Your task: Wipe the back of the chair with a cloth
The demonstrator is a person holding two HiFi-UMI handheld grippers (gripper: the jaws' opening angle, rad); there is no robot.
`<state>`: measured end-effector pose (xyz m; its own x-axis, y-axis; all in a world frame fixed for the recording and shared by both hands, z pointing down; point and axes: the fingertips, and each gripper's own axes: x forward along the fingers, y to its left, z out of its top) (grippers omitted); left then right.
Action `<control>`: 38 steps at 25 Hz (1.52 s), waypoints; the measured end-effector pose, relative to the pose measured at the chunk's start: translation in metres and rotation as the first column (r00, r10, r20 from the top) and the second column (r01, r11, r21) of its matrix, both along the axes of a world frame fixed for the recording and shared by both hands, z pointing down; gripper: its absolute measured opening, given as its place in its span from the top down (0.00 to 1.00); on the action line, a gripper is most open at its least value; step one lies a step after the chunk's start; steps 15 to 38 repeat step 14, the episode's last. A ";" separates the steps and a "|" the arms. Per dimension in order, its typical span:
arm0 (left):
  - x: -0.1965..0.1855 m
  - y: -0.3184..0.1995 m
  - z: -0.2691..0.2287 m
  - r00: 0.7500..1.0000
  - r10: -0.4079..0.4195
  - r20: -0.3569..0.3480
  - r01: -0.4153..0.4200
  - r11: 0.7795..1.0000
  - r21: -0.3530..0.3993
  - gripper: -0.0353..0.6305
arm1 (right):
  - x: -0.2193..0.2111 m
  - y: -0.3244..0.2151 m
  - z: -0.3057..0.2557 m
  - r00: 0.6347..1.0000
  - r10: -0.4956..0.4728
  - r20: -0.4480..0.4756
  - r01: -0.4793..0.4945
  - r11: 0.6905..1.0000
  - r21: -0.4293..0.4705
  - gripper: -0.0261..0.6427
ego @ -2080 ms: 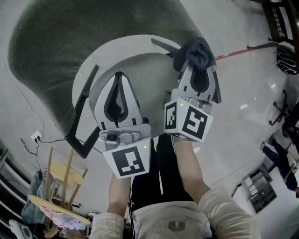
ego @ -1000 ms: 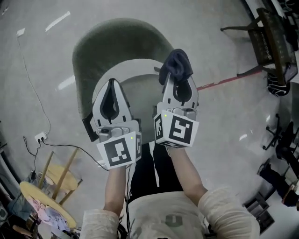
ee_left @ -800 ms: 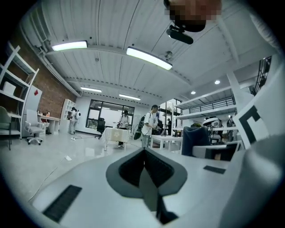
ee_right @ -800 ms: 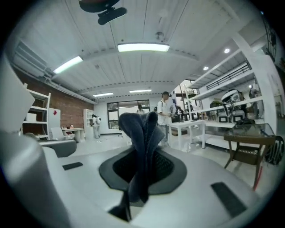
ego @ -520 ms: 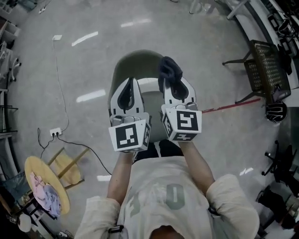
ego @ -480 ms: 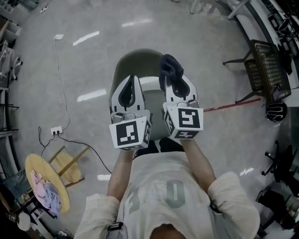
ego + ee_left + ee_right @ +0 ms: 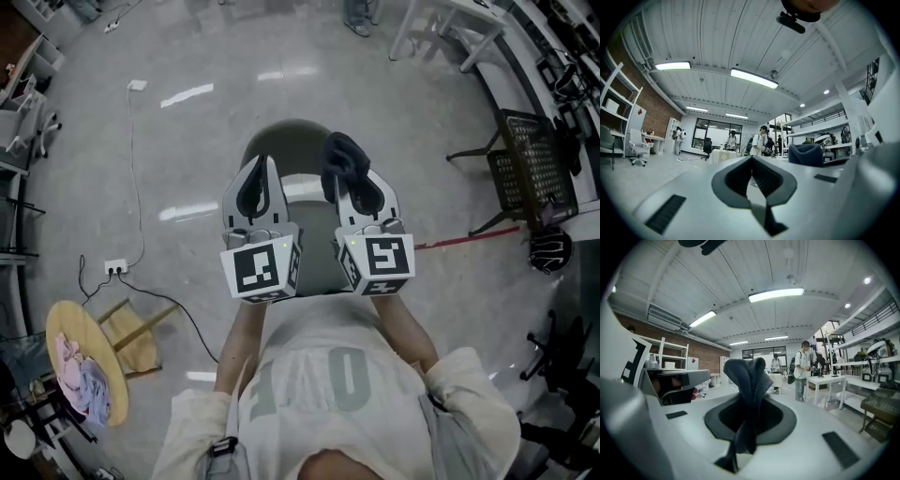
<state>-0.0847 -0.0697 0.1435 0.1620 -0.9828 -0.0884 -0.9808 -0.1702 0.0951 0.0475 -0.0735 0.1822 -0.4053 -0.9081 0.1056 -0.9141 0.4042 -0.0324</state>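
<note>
Between the closed jaws of the right tool (image 7: 749, 427) is a dark cloth (image 7: 746, 373), bunched past the tips; it looks soft, light and floppy, best pinched at a thick fold. Beside it, the left tool (image 7: 260, 169) is closed, empty. Below both: the chair (image 7: 279, 141).

Head view steeply down from high; gripper views close along their jaws, level and outward; cloth (image 7: 343, 155) shared by all.
</note>
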 end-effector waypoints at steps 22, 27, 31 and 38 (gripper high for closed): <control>-0.025 -0.008 0.007 0.999 -0.046 0.014 0.046 0.999 -0.017 0.92 | -0.031 -0.014 0.010 0.998 -0.060 0.020 0.061 0.998 -0.035 0.88; -0.025 -0.008 0.007 0.999 -0.046 0.014 0.046 0.999 -0.017 0.92 | -0.031 -0.014 0.010 0.998 -0.060 0.020 0.061 0.998 -0.035 0.88; -0.025 -0.008 0.007 0.999 -0.046 0.014 0.046 0.999 -0.017 0.92 | -0.031 -0.014 0.010 0.998 -0.060 0.020 0.061 0.998 -0.035 0.88; -0.025 -0.008 0.007 0.999 -0.046 0.014 0.046 0.999 -0.017 0.92 | -0.031 -0.014 0.010 0.998 -0.060 0.020 0.061 0.998 -0.035 0.88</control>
